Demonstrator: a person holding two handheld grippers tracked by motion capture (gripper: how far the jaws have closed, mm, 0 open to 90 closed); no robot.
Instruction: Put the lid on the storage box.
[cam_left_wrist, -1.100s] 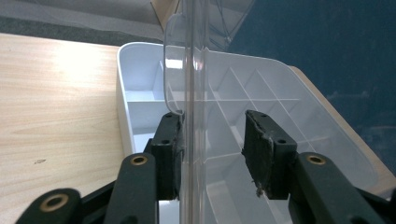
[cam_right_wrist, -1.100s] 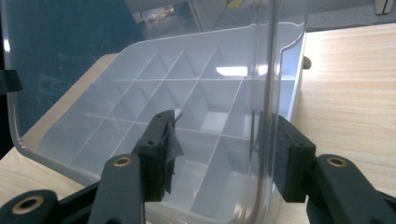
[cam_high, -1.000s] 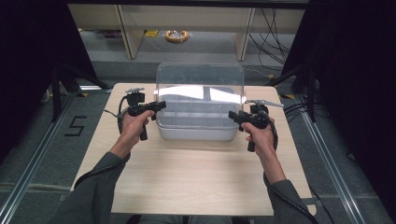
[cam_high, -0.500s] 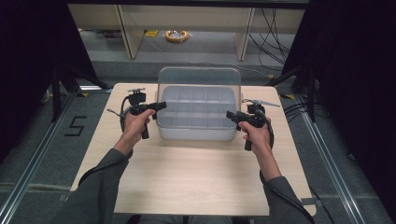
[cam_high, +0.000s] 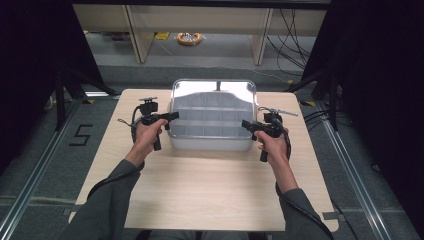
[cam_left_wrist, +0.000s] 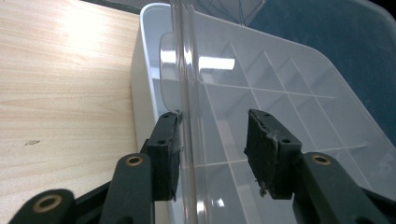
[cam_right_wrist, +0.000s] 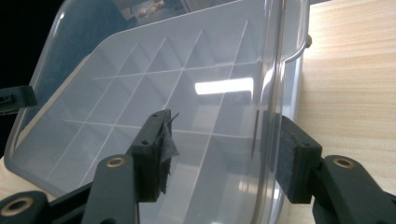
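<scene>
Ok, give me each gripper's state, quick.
Left gripper: open, lid edge between its jaws, unclamped.
Right gripper: open, jaws just been opening, lid edge between them.

a yellow coil (cam_high: 189, 38) lies beyond the table (cam_high: 210, 190).

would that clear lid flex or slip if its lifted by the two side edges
Likely some flex: the clear lid looks thin and wide over the compartment box. Its glossy rim may slip between the left gripper pads. Probably light.
</scene>
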